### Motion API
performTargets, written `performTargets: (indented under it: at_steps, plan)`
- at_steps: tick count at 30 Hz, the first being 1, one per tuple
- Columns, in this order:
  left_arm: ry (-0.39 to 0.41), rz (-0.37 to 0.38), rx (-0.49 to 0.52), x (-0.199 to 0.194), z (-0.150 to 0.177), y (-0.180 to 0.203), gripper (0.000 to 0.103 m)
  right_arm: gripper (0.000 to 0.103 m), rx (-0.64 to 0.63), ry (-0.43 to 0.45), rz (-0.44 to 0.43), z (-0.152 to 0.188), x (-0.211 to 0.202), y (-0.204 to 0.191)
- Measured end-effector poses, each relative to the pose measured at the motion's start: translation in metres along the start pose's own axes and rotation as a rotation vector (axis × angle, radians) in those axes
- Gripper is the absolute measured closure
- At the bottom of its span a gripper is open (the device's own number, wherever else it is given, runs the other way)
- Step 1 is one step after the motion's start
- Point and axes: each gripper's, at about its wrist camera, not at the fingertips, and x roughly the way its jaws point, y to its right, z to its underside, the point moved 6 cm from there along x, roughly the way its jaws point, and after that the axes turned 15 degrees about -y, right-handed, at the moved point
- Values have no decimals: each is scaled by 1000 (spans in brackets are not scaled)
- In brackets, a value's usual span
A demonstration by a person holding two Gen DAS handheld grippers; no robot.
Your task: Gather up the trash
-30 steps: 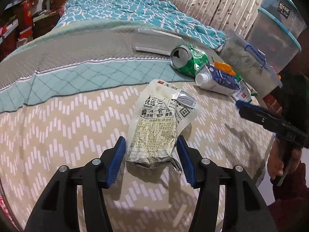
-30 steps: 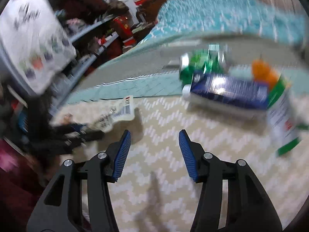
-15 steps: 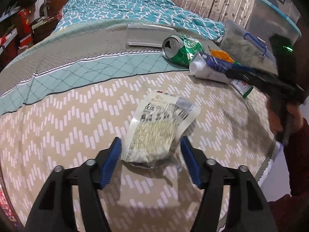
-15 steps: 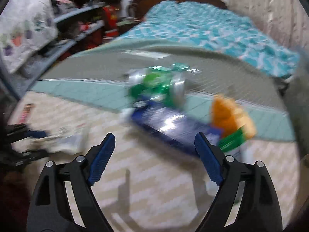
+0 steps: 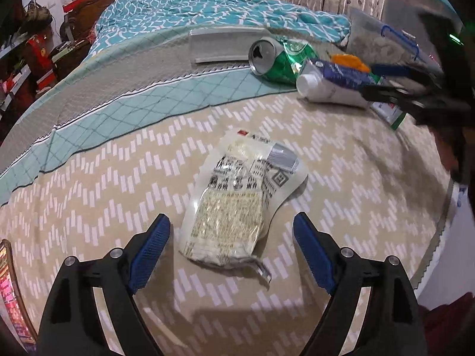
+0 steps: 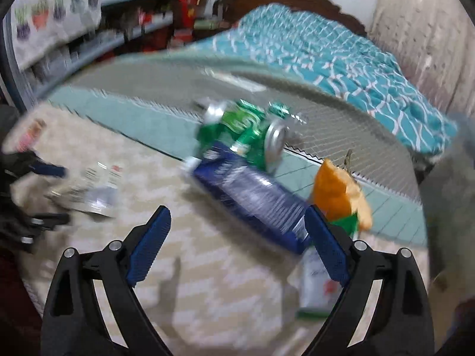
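A crumpled white snack wrapper (image 5: 237, 204) lies on the zigzag bedspread (image 5: 89, 195). My left gripper (image 5: 231, 252) is open, its blue pads either side of the wrapper's near end, not touching it. Farther right lie a crushed green can (image 5: 276, 59), a blue-and-white carton (image 5: 332, 84), an orange wrapper (image 5: 347, 60) and a green-and-white packet (image 5: 392, 112). My right gripper (image 6: 237, 246) is open, just short of the blue carton (image 6: 252, 195), with the can (image 6: 246, 130) behind it and the orange wrapper (image 6: 338, 195) to the right. The right gripper also shows in the left wrist view (image 5: 394, 80).
A flat silver package (image 5: 222, 46) lies behind the can. A teal quilt (image 5: 207, 6) is bunched at the head of the bed. Clear storage bins (image 5: 383, 41) stand at the right bedside. Cluttered shelves (image 6: 98, 38) line the left wall. The bed's edge runs close on the right.
My left gripper has opened wider and drawn back slightly from the wrapper. My right gripper has opened wide and swung in to the blue carton.
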Motion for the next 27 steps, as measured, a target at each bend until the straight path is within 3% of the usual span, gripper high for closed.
performTargets:
  at_steps: [2,4,8,10,16,20,24,27]
  plan:
    - [1,-4,-7,-1,3,-3,22,10,-29,-39,57,-5,12,7]
    - [1,-6,-16,-1,4,-8,22,10,-21,-50,52,-6,13,9]
    - [1,-13,-23,-1,4,-12,22,13,8,-18,-119,7,-7,-8]
    - [5,-20,-17,0,1,-13,23,17,-37,-11,-140,15,-17,-26]
    - [26,-56,4,3,-9,-8,29,18,-126,6,48,1,-24,-30]
    - [42,-62,8,1,-8,-6,37,16,-223,-100,155,-21,4,-18]
    - [44,-62,11,-1,-3,-8,45,21,-247,-229,181,-18,34,-5]
    - [54,-56,19,-3,2,-9,49,31,-191,-238,162,-11,29,-4]
